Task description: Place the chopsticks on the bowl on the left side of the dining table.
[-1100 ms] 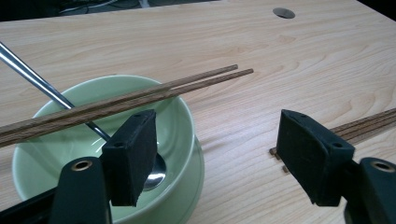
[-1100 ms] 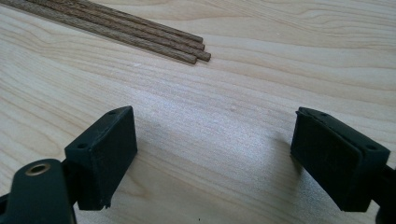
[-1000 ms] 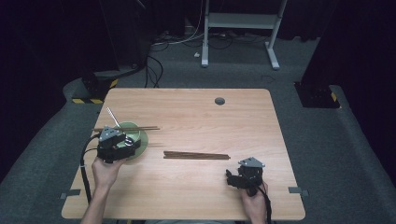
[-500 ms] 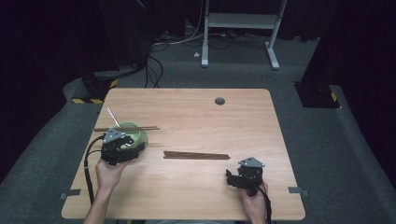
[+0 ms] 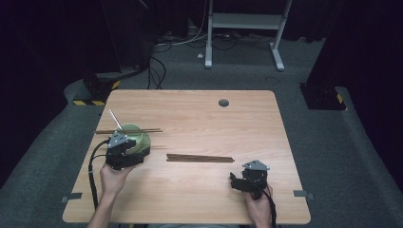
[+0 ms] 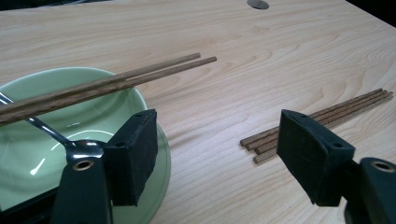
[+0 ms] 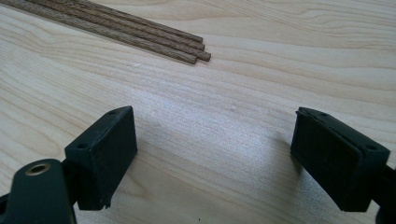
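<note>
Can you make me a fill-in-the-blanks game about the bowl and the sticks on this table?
1. The bowl is the colour ____.
2. A pair of chopsticks rests across the bowl's ____.
3. The metal thing inside the bowl is a ____.
4. The left gripper and the right gripper both have their jaws ____.
The loose bundle of chopsticks lies on the table.

Missing words: green; rim; spoon; open

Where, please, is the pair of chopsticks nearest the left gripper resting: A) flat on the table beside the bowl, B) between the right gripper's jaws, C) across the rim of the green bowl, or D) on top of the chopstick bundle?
C: in the left gripper view the pair of chopsticks lies across the rim of the green bowl, its tips reaching out over the table.
</note>
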